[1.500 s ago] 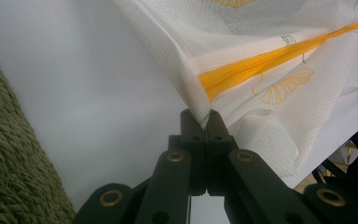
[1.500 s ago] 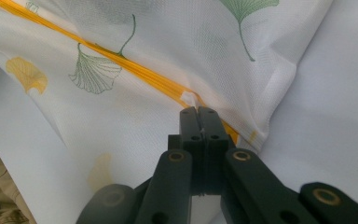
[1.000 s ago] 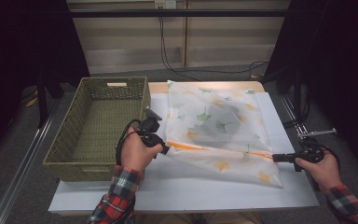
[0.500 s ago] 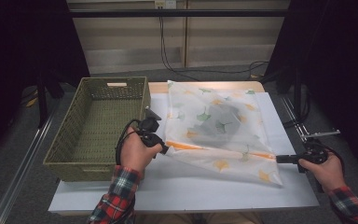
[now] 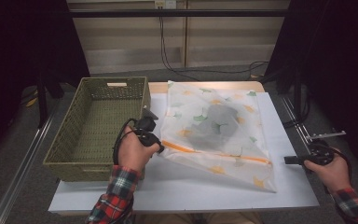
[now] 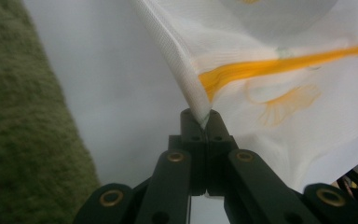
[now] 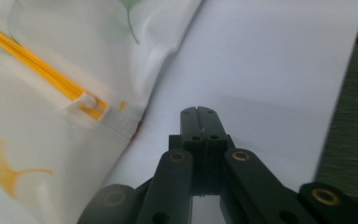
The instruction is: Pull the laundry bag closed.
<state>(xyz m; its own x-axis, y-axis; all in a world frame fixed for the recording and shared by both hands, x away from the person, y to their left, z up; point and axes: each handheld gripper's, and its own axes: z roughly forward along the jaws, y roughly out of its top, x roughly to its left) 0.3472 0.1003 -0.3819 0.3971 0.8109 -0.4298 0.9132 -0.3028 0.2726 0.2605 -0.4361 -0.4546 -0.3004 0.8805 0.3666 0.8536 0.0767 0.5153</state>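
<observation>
at bag (image 6: pixel 279 42) corner, left tool (image 6: pixel 204 120) clamped

A white table top (image 5: pixel 279 186) stands on a wooden table (image 5: pixel 205 86) in a dim room. Behind it runs a pale panelled wall (image 5: pixel 223 42) with black cables (image 5: pixel 168 51) hanging down to the grey floor (image 5: pixel 9 154). Dark curtains (image 5: pixel 23 42) close both sides, and metal rails (image 5: pixel 18 172) run along the floor.
</observation>
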